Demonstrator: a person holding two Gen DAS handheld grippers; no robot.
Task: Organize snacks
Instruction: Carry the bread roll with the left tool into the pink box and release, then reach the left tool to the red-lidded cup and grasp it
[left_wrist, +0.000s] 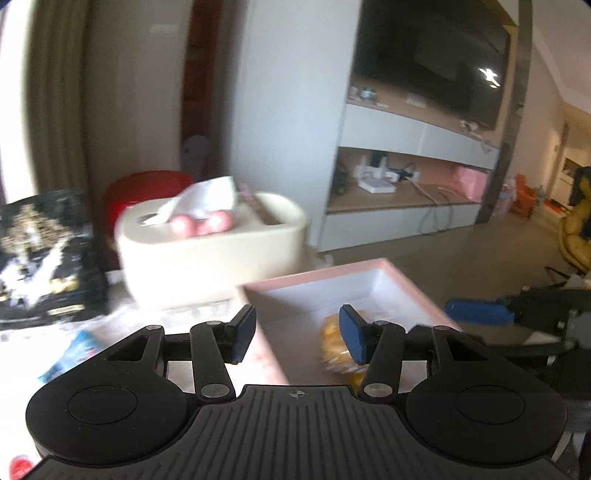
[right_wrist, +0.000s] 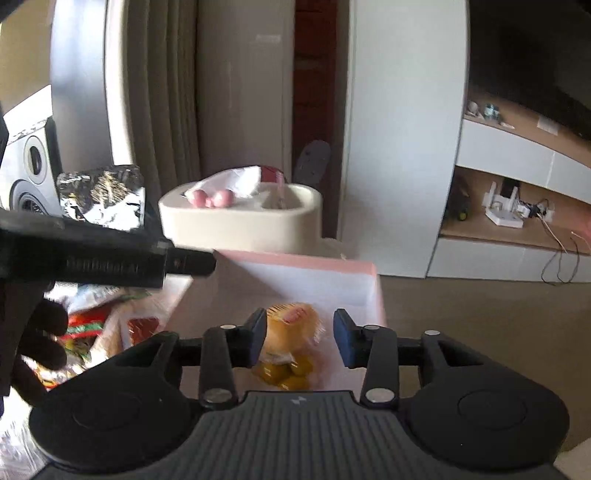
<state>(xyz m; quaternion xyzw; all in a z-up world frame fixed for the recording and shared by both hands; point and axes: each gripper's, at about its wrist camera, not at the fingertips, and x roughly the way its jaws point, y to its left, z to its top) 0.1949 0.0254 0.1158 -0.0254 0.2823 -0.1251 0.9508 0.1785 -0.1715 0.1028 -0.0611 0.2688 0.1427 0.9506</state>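
Note:
A pink box (left_wrist: 317, 275) with a white inside sits on the table; it also shows in the right wrist view (right_wrist: 295, 264). Yellow wrapped snacks (right_wrist: 290, 334) lie inside it, seen blurred in the left wrist view (left_wrist: 332, 343). My left gripper (left_wrist: 297, 334) is open and empty above the box's left wall. My right gripper (right_wrist: 300, 338) is open and empty above the snacks. Several loose snack packets (right_wrist: 92, 325) lie on the table left of the box.
A cream tissue box (left_wrist: 207, 243) with pink balls stands behind the pink box. A black patterned bag (left_wrist: 40, 254) stands at the left, a red container (left_wrist: 147, 184) behind. A blue packet (left_wrist: 70, 354) lies on the table. The other gripper (right_wrist: 103, 258) crosses the right wrist view.

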